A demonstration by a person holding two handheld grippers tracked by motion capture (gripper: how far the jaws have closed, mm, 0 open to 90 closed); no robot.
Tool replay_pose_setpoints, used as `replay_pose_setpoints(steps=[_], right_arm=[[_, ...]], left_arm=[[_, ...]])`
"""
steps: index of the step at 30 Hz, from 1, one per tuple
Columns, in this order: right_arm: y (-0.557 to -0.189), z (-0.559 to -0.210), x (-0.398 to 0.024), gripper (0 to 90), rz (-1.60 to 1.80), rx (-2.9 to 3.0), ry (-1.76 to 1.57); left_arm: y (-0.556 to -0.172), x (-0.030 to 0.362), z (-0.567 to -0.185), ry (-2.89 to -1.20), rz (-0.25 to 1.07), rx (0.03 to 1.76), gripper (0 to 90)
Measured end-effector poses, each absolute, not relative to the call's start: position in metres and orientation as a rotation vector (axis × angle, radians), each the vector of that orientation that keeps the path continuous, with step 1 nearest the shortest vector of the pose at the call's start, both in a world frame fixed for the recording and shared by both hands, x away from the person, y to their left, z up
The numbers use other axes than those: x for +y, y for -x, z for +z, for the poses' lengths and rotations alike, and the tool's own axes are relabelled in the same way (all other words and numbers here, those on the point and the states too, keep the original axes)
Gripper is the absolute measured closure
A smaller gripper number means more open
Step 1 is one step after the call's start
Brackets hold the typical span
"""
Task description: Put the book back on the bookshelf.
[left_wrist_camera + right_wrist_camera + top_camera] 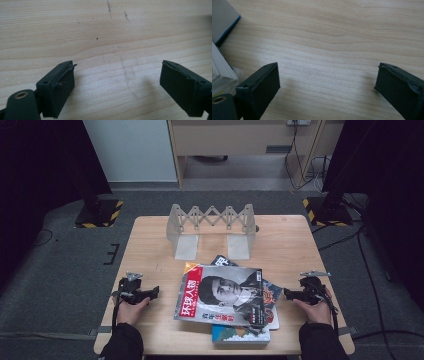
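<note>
A loose stack of magazines lies at the front middle of the wooden table; the top one has a red title strip and a portrait on its cover. To its left, my left gripper rests low over the wood, held by a hand, jaws pointing toward the stack. Its jaws stand wide apart in the left gripper view with only bare wood between them. My right gripper sits to the right of the stack, open too. The magazines' edges show at the left of the right gripper view.
A pale folding rack with a zigzag lattice stands upright at the back middle of the table. Black stands with yellow-striped bases flank the table on the floor. Cables trail on the grey carpet at right.
</note>
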State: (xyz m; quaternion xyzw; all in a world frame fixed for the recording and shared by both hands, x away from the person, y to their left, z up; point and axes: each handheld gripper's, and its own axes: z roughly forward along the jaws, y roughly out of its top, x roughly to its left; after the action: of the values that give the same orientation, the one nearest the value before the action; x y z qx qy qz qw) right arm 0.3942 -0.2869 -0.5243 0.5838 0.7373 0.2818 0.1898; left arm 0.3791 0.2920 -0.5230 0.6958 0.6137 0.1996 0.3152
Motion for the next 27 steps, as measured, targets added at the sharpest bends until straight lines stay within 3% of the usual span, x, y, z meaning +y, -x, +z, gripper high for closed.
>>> replay_pose_setpoints(steps=[27], right_arm=[[-0.375,-0.477,-0.272,6.7,0.985,1.915,-1.656]], left_arm=[[-0.355,0.269,-0.486,-1.749,0.424,1.412,17.7]])
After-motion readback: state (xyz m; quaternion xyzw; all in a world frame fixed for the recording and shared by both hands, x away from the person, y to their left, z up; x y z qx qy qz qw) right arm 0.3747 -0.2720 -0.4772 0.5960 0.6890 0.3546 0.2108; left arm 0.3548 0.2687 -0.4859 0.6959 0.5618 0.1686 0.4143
